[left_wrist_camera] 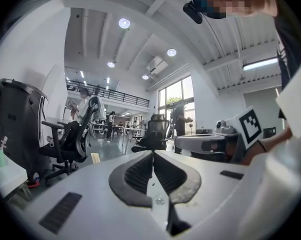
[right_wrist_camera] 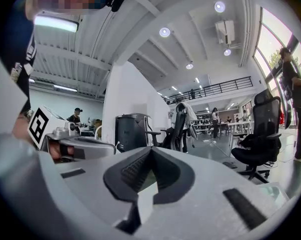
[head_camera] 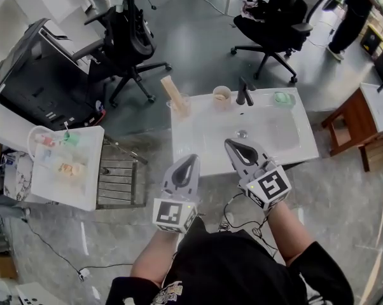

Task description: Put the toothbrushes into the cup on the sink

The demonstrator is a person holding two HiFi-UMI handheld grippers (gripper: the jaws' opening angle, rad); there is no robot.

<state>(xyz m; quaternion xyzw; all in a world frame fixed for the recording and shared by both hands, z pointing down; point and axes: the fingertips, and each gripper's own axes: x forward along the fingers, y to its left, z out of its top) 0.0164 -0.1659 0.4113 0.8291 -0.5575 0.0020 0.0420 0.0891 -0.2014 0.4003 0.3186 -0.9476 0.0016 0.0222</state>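
Two grippers sit in the lower middle of the head view, side by side over the near edge of the one white sink [head_camera: 198,146]. The left gripper [head_camera: 193,157] is clenched: its own view shows the two jaws pressed together with nothing between them. The right gripper [head_camera: 230,143] is clenched too, its jaws meeting at the tips and empty.

Along the sink's far edge, toward the top of the frame, stand two cups: a tan cup [head_camera: 221,96] just left of the one black faucet [head_camera: 244,93], and a clear cup [head_camera: 181,105] at the far left corner. A pale piece [head_camera: 172,88] leans up and left from the clear cup; whether it is a toothbrush cannot be told. One green dish [head_camera: 282,98] lies at the far right corner, and one drain [head_camera: 242,133] shows in the basin.

Both grippers are well apart from the cups.

Beyond the sink are two black chairs, one at upper left [head_camera: 125,43] and one at upper right [head_camera: 274,18]. One white cart [head_camera: 83,189] with small coloured items stands at the left, and one wooden stool [head_camera: 354,122] at the right.
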